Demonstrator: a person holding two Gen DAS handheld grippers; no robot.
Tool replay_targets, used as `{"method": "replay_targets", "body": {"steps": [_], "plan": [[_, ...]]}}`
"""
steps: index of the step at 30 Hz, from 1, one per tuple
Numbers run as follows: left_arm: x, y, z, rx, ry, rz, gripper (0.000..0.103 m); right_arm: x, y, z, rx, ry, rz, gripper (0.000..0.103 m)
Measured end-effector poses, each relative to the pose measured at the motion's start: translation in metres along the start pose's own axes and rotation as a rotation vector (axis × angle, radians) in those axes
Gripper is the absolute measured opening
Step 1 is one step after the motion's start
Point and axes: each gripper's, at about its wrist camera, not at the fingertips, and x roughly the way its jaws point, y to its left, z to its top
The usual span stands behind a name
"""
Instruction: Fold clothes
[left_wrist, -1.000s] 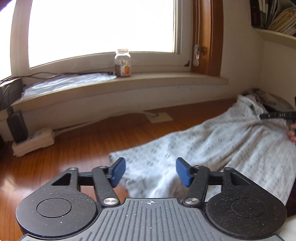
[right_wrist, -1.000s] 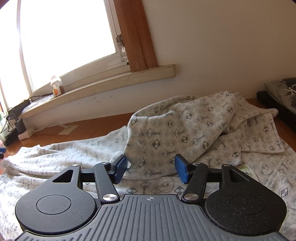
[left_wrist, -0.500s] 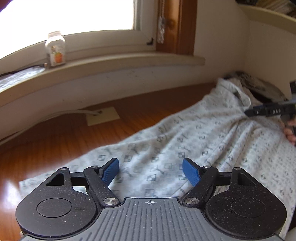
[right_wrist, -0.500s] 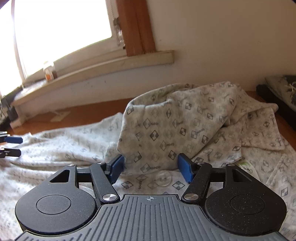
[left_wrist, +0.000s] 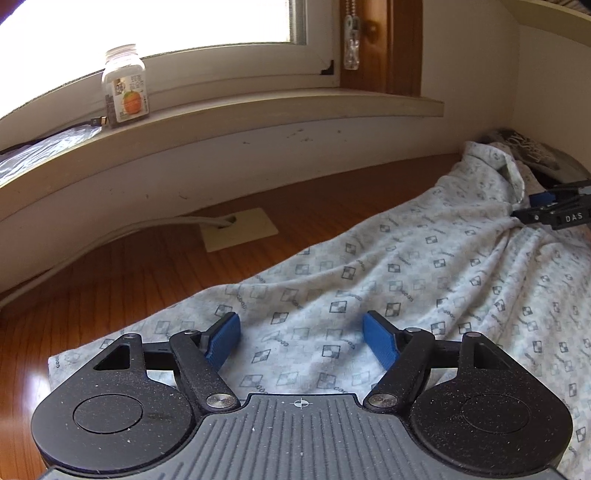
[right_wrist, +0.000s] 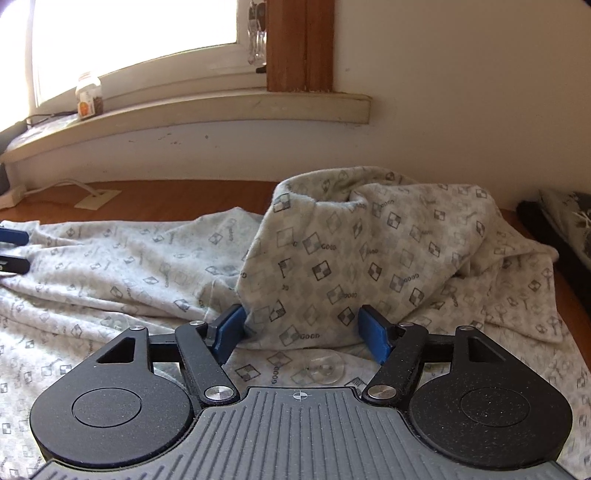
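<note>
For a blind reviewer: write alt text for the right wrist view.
The open right hand-held gripper hovers at a folded-over flap of a patterned grey garment spread on a wooden floor, below a window sill.

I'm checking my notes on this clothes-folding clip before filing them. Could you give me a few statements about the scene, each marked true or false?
1. The patterned garment lies on a wooden floor. True.
2. The left gripper is shut on the cloth. False: its blue pads stand apart above the fabric and pinch nothing.
3. A jar with an orange on its label stands on the windowsill. True.
4. The garment is already folded into a neat square. False: it is spread long across the floor, with a rumpled flap turned over in front of the right gripper.
5. The right gripper is open. True; its jaws have just been opening, with the flap's edge between them.
</note>
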Motion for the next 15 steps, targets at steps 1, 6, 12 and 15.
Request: {"method": "replay_targets", "body": {"steps": [1,6,12,15], "plan": [[0.002,0.004,0.002,-0.003,0.0,0.003,0.077,0.004,0.001,0.003,-0.002,0.0,0.0,0.068],[0.009,0.024,0.009,-0.027,0.003,0.016,0.077,0.031,0.005,0.023,-0.014,0.003,0.022,0.069],[0.008,0.028,0.016,-0.022,0.029,0.026,0.08,0.036,0.01,0.028,-0.021,-0.001,0.019,0.07],[0.001,0.025,0.029,0.005,0.018,0.008,0.082,0.022,0.006,0.024,-0.015,-0.018,0.045,0.07]]}}
